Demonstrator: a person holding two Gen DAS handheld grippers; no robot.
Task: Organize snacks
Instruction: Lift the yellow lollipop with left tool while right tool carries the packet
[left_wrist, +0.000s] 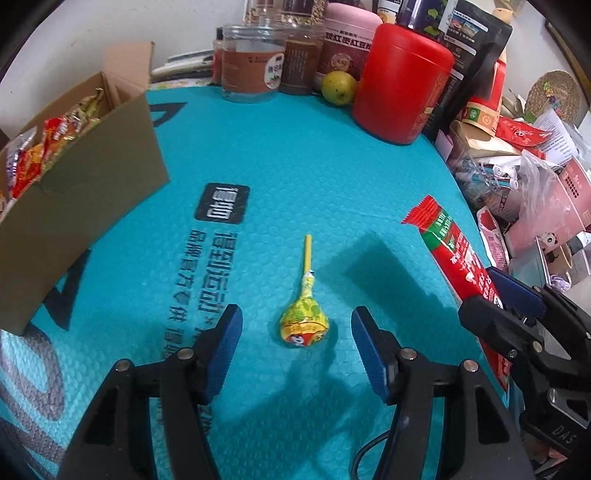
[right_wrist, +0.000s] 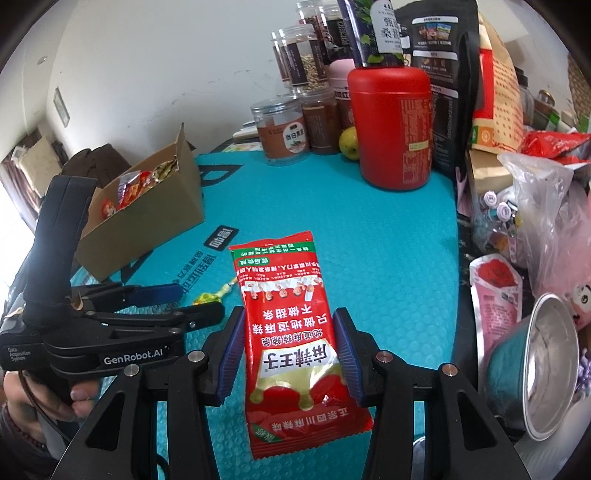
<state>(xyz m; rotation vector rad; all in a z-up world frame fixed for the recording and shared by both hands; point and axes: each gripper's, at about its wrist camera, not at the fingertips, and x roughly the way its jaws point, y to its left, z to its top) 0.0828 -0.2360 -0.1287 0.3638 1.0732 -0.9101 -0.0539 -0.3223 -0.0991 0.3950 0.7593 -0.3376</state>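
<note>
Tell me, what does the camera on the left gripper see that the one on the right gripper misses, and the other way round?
Only the left wrist view shows the whole yellow lollipop lying between the open left gripper.

Only the right wrist view shows the full front of the red snack packet between the pads of the right gripper, the person's hand on the left gripper's handle, and a foil-lidded tub.

Both show the teal mat, the cardboard box of snacks, the red canister, the jars and a green fruit.
</note>
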